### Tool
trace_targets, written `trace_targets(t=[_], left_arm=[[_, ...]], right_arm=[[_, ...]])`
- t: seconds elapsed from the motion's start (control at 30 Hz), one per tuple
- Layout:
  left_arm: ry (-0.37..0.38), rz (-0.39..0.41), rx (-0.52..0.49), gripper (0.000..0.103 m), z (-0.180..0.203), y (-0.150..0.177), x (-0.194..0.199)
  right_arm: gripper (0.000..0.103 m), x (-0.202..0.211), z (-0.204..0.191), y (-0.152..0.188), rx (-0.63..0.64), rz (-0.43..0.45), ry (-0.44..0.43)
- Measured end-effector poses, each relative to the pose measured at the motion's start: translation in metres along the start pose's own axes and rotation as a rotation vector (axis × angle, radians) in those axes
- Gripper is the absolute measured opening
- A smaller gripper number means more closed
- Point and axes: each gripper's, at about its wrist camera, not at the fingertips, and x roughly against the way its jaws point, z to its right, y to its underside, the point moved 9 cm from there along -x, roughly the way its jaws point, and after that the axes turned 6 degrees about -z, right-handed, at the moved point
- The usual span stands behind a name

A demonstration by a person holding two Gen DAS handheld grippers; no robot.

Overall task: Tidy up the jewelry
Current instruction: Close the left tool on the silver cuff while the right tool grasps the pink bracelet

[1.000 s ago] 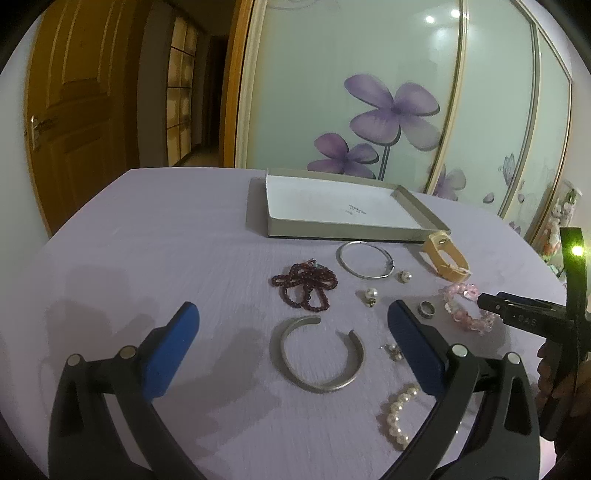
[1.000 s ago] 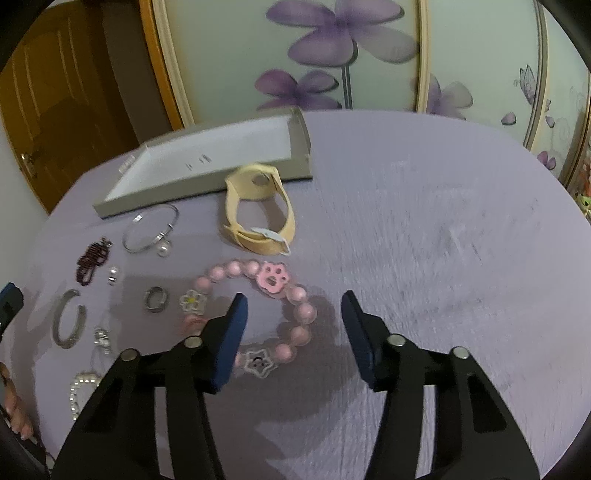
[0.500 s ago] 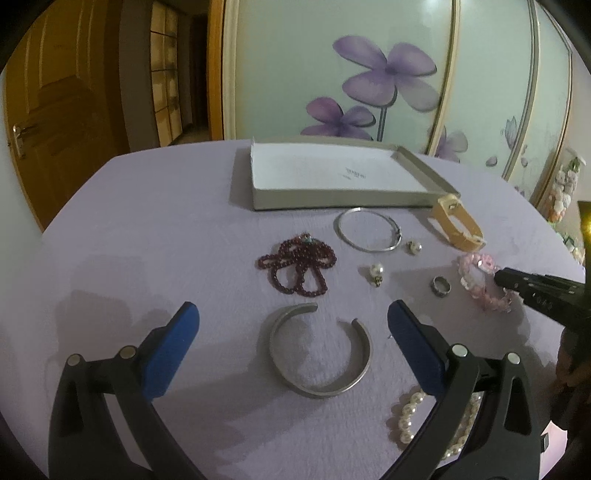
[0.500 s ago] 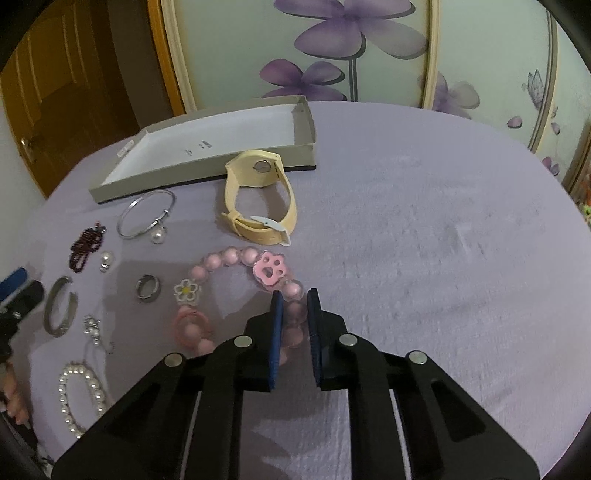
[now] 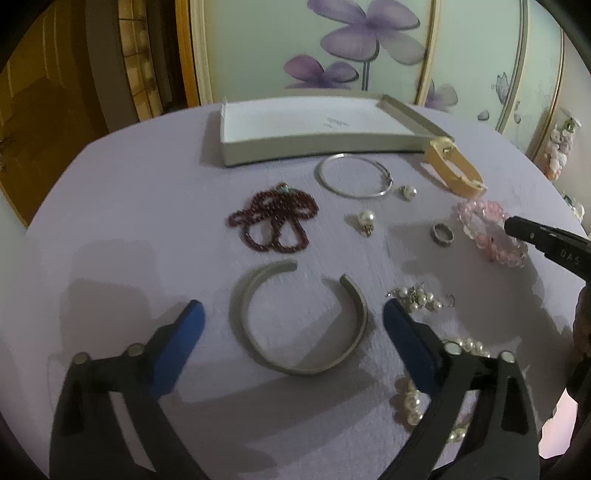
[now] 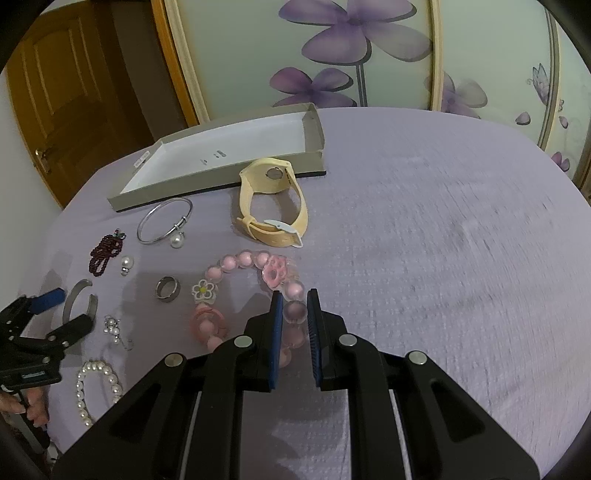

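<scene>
The right hand-held gripper is seen nearly closed, its blue pads clamped on a bead of the pink bead bracelet, which lies on the lavender counter near the yellow watch. The left hand-held gripper is held wide open and grips nothing, either side of the silver cuff bangle. The grey tray is placed at the far side.

A: What stands behind the lilac, textured cloth-covered surface?

B: Pale green sliding wardrobe panels printed with large purple flowers, split by slim cream-gold curved frames.

A: And to the left?

B: A brown wooden panelled door with a brass handle, standing in dimmer light. In the left wrist view a dark doorway with a gridded wooden screen shows beside the wardrobe.
</scene>
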Motion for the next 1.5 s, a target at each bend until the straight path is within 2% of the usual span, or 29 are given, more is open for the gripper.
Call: trace_targets(t=[0.1, 0.2, 0.33, 0.73, 1.23, 1.5], left_arm=[[-0.003, -0.004, 0.002, 0.091, 0.001, -0.001, -0.001], [-0.007, -0.005, 0.004, 0.083, 0.001, -0.003, -0.001], [-0.004, -0.001, -0.002, 0.067, 0.003, -0.007, 0.000], [-0.002, 0.018, -0.006, 0.067, 0.005, -0.012, 0.002], [-0.017, 0.198, 0.013, 0.067, -0.006, -0.048, 0.053], [-0.020, 0.251, 0.026, 0.067, -0.009, -0.067, 0.068]], right_arm=[[0.014, 0.000, -0.001, 0.000, 0.002, 0.001, -0.006], [0.014, 0.001, -0.001, 0.001, 0.005, 0.000, -0.011], [0.014, 0.002, -0.002, 0.002, 0.009, 0.002, -0.015], [0.014, 0.006, -0.005, 0.000, 0.020, 0.016, -0.030], [0.014, 0.033, -0.017, -0.016, 0.056, 0.104, -0.091], [0.014, 0.045, -0.023, -0.025, 0.078, 0.139, -0.121]])
